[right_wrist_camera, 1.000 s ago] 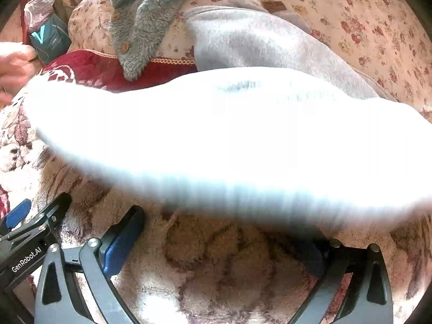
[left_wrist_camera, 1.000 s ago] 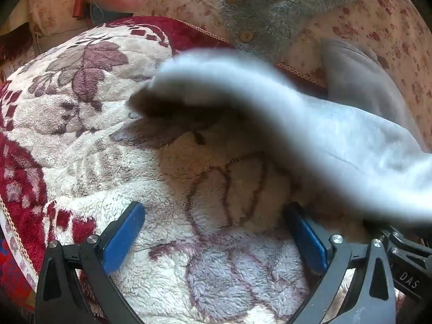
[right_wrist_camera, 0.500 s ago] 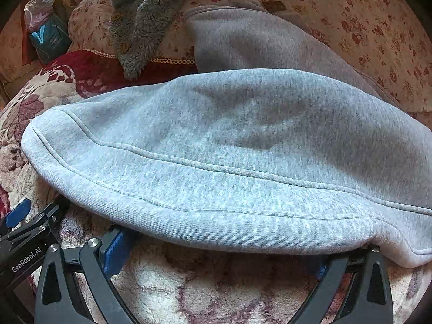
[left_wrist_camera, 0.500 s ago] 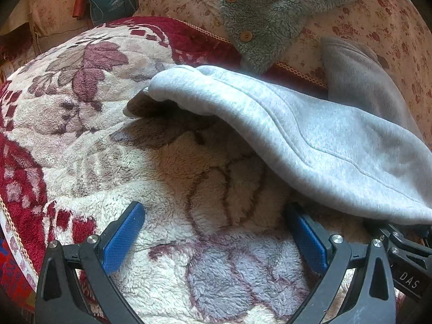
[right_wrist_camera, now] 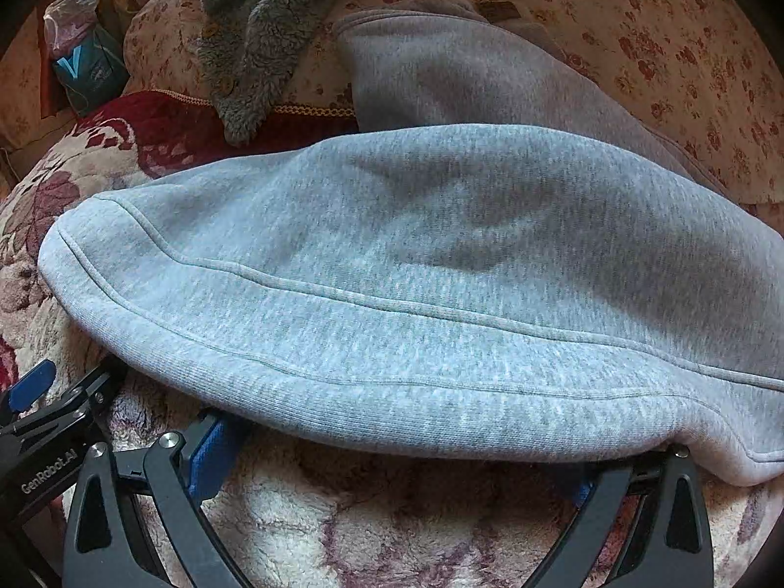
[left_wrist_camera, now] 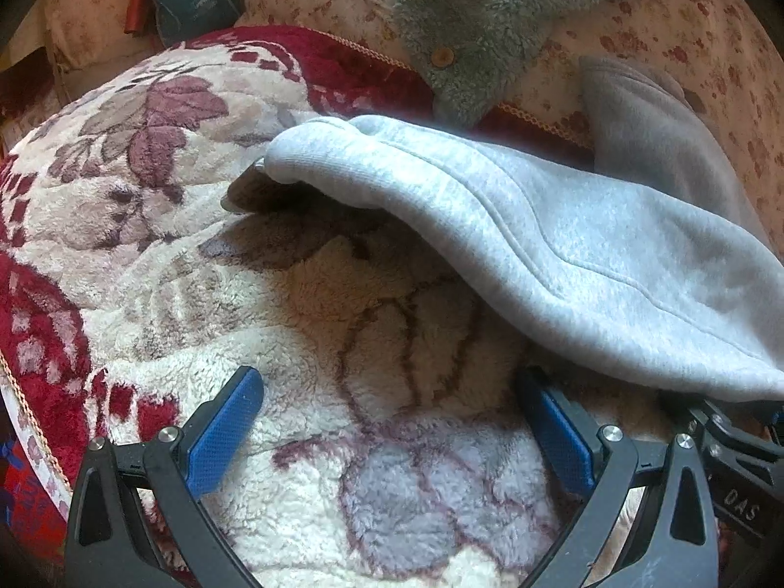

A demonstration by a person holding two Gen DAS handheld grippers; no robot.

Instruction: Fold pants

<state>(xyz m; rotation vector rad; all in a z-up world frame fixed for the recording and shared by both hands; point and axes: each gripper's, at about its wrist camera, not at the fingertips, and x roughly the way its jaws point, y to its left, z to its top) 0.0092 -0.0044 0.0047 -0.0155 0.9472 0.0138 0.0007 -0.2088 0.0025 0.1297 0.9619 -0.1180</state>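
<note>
Left gripper (left_wrist_camera: pixel 392 421) spread wide, low over blanket (left_wrist_camera: pixel 343 323), beside pants (left_wrist_camera: pixel 563 245)

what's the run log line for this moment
stage: pre-grasp | left gripper: open, over blanket | right gripper: open, at hem of grey pants | pants: unfolded

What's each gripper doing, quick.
Left gripper: open, empty, over the fleecy floral blanket.
Right gripper: open, light grey sweatpants draped across its fingers.
</note>
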